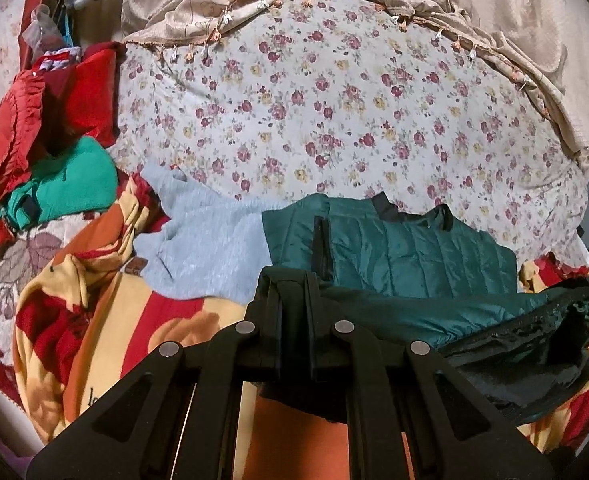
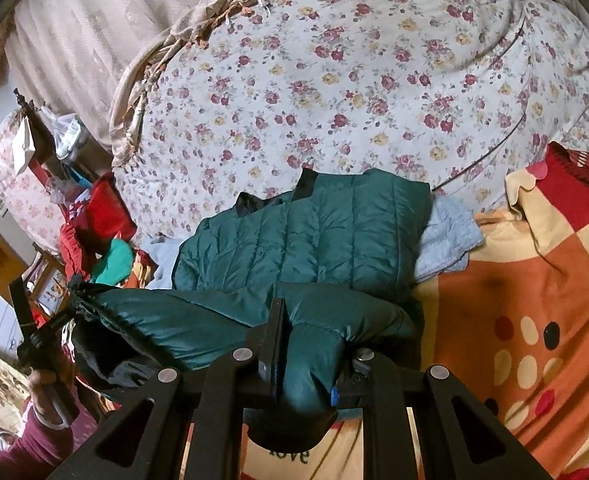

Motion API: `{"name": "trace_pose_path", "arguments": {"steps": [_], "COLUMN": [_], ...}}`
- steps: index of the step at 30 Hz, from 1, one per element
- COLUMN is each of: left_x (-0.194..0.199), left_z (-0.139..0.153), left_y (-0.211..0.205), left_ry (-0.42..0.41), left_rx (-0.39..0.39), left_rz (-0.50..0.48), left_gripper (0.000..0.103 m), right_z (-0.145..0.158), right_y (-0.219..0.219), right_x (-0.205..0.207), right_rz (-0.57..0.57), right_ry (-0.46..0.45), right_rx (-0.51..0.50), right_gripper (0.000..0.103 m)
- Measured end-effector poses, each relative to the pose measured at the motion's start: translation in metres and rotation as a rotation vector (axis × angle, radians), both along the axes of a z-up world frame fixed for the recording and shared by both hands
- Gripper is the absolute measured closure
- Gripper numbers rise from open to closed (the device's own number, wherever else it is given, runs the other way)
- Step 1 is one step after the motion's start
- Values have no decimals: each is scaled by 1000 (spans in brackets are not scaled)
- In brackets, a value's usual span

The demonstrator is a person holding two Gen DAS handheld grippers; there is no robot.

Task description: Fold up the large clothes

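Observation:
A dark green quilted jacket [image 1: 406, 252] lies on the bed, partly over a light grey-blue garment [image 1: 210, 248]. My left gripper [image 1: 294, 304] is shut on the jacket's lower hem, lifted toward the camera, with black lining [image 1: 526, 372] showing at the right. In the right wrist view the jacket [image 2: 306, 232] lies ahead with its black collar at the far end. My right gripper [image 2: 306, 344] is shut on the other end of the hem, green fabric bunched between the fingers. The left gripper [image 2: 74, 292] shows at the far left, holding the hem's other corner.
A floral quilt [image 1: 334, 112] covers the bed behind the jacket. An orange, red and yellow blanket [image 2: 534, 320] lies under it. A pile of red and green clothes [image 1: 54, 152] sits at the left. Beige curtains [image 1: 494, 8] hang at the back.

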State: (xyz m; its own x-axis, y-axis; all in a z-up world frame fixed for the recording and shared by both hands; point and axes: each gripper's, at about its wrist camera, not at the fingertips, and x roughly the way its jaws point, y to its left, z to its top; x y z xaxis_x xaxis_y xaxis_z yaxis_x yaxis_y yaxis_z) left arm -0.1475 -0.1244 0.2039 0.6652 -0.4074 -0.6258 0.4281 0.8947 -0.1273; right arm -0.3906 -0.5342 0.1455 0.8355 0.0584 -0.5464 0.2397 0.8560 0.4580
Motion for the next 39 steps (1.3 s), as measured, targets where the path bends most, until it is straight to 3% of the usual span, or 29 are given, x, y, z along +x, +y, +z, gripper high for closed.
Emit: {"name": "trace_pose_path", "arguments": {"steps": [27,39], "left_x": [89,138], "left_z": [6,-24], "left_y": [-74,-111], "left_ry": [-51,-33], "left_rx": [66,117], "left_rz": [86,141], "left_gripper": [95,95], "right_z": [10,-10], "right_y": [-64,-88], "right_x": [90,146], "right_rz": [-104,-147], "right_ry": [16,65], "right_rx": [13,-15], "right_gripper": [88,88]}}
